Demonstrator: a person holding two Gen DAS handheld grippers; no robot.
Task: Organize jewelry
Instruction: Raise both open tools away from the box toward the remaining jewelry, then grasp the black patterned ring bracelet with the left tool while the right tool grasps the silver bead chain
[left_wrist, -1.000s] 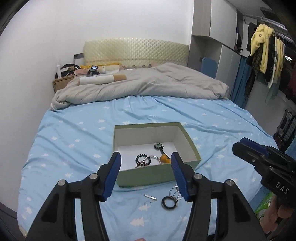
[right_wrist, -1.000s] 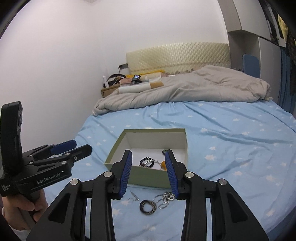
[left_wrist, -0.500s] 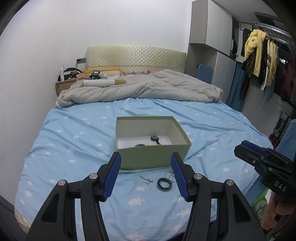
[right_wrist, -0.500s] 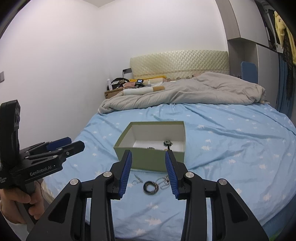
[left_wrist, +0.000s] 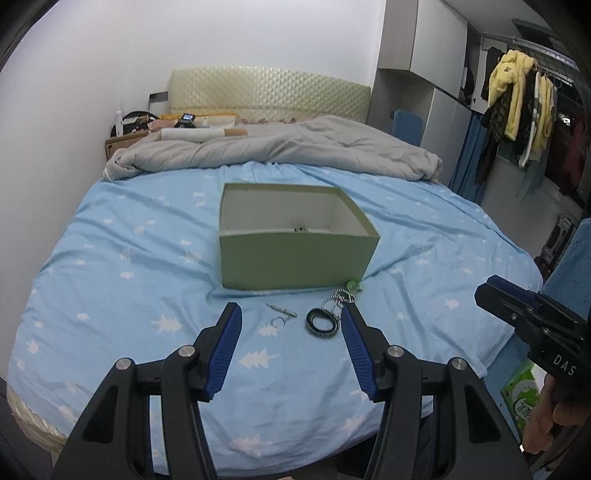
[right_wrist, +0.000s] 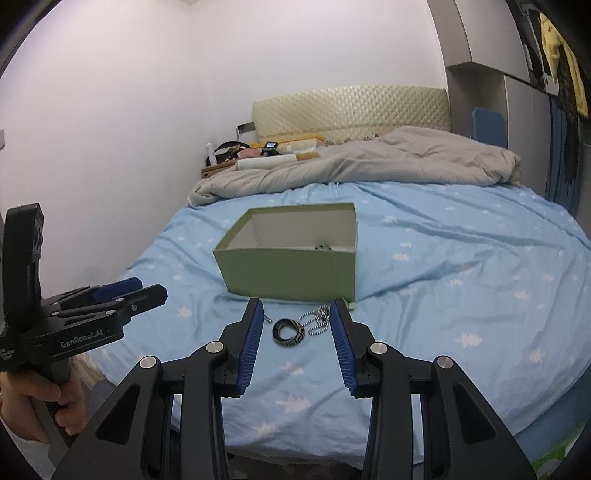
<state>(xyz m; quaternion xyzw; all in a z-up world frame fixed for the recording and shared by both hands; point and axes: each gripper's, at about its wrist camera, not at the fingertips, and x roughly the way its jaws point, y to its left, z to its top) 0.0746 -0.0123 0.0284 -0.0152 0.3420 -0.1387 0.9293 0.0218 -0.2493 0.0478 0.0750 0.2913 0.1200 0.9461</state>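
A green open box (left_wrist: 295, 258) (right_wrist: 291, 271) stands on the blue bedsheet with a little jewelry showing over its front wall. In front of it lie a dark ring pendant (left_wrist: 322, 324) (right_wrist: 289, 332) on a bead chain (left_wrist: 341, 298) (right_wrist: 317, 319), and a small silver key-ring piece (left_wrist: 280, 315) (right_wrist: 266, 317). A small green item (left_wrist: 352, 285) sits at the box's near right corner. My left gripper (left_wrist: 291, 334) is open and empty, low in front of these pieces. My right gripper (right_wrist: 297, 328) is open and empty, with the pendant seen between its fingers.
A grey duvet (left_wrist: 280, 147) is bunched at the head of the bed (left_wrist: 92, 288). A nightstand with clutter (left_wrist: 129, 129) stands at the far left. Clothes (left_wrist: 517, 92) hang on a rail at the right. The bed's near edge is just below both grippers.
Both grippers have pulled back and dropped lower. The box now looks farther off and its inside is mostly hidden. The jewelry on the sheet has not moved.
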